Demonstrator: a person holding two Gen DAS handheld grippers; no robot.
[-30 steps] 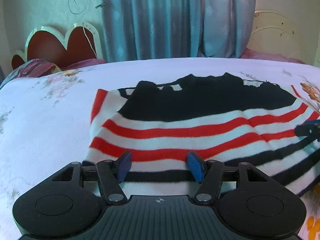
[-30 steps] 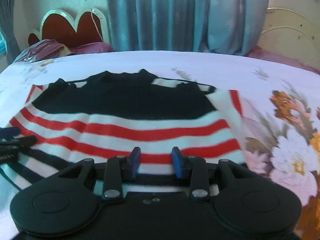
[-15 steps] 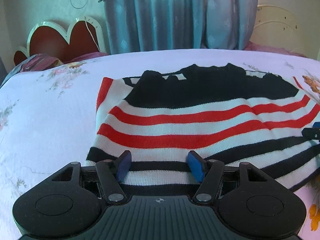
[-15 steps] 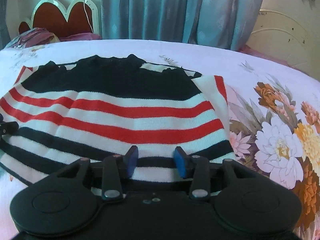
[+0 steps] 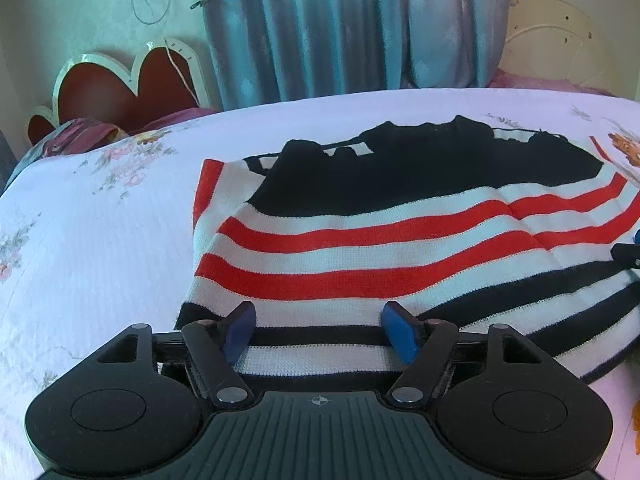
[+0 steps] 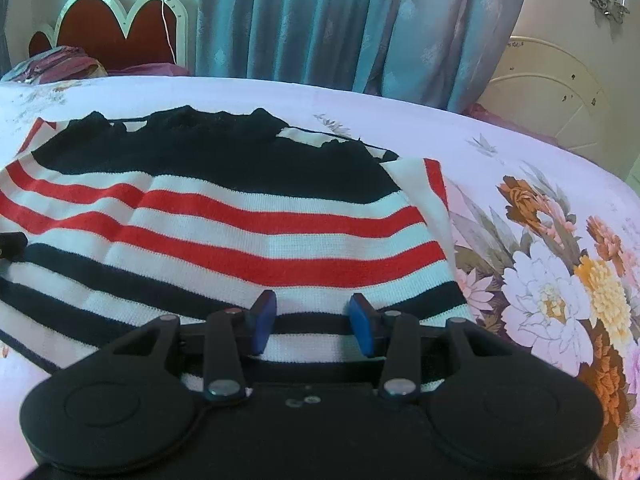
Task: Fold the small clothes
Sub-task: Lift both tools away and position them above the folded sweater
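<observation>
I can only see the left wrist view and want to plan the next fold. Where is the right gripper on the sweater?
Observer: The right gripper is at the near hem of the striped sweater, close to its right-hand corner.
Operator: Is it gripping?
Observer: No. Its jaws have just been opening, and the hem lies between them, not pinched.
Operator: What is past that side edge?
Observer: The bedspread, which has a large flower print there.
</observation>
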